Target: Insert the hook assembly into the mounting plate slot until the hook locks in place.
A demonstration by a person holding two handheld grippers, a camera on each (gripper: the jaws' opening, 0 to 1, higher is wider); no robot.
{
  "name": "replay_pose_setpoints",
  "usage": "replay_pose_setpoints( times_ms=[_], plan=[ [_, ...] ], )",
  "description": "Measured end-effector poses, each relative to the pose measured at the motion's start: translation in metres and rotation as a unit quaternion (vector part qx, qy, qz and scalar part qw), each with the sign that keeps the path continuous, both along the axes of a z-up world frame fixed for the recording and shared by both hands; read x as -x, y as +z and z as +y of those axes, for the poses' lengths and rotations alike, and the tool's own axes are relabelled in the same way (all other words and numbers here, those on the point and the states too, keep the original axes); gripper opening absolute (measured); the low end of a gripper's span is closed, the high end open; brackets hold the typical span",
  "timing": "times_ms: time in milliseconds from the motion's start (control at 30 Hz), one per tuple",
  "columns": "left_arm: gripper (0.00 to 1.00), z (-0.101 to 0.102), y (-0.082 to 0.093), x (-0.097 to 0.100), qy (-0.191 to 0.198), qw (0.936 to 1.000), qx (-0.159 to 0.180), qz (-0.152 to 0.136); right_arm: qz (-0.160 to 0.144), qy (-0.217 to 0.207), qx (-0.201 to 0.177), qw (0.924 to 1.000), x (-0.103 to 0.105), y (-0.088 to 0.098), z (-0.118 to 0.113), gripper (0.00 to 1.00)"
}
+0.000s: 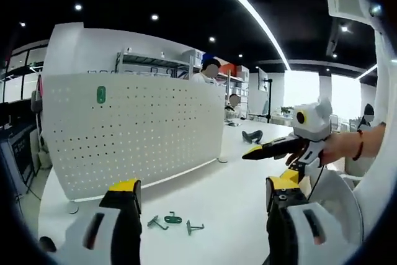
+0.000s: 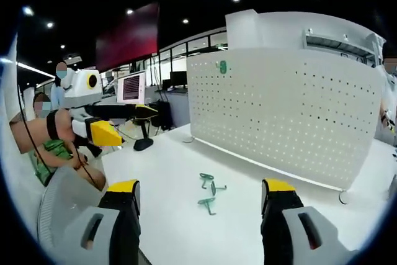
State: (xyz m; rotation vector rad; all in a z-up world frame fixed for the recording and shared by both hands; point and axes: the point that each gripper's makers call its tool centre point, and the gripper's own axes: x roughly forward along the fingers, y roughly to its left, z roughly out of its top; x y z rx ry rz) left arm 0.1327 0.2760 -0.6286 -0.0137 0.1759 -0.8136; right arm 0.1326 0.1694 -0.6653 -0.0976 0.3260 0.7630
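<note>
White desk fills the foreground of an office with a dark ceiling and strip lights. Three green hooks lie loose on it near the front edge, close together, none touching the pegboard; in the right gripper view the same hooks sit between the two jaws' tips and the board. One more green hook already hangs high on the pegboard, near its upper left corner in the left gripper view, and shows again near the top of the pegboard in the right gripper view. That pegboard stands upright across the desk on small feet. Left gripper hovers above the front edge, jaws wide apart, holding nothing. Right gripper is likewise spread and empty, well short of the hooks. Each gripper also appears at the side of the other's view, held in a hand. People sit further back.
</note>
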Motion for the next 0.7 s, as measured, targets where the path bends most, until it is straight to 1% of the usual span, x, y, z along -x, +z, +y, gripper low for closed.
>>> replay_pose_setpoints(
  times_ms=[300,467,700],
  plan=[
    [0.84,0.002,-0.01,0.006,0.0,0.9999,-0.001,0.012,0.01,0.013,0.013,0.9998,-0.004,-0.011,0.006,0.79],
    [0.84,0.002,-0.015,0.01,-0.002,0.9998,-0.003,0.017,0.024,0.021,0.02,0.9993,-0.007,-0.022,0.01,0.78],
    [0.84,0.007,-0.021,0.015,0.003,0.9997,-0.003,0.026,0.033,0.034,0.028,0.9985,-0.007,-0.031,0.016,0.77]
  ],
)
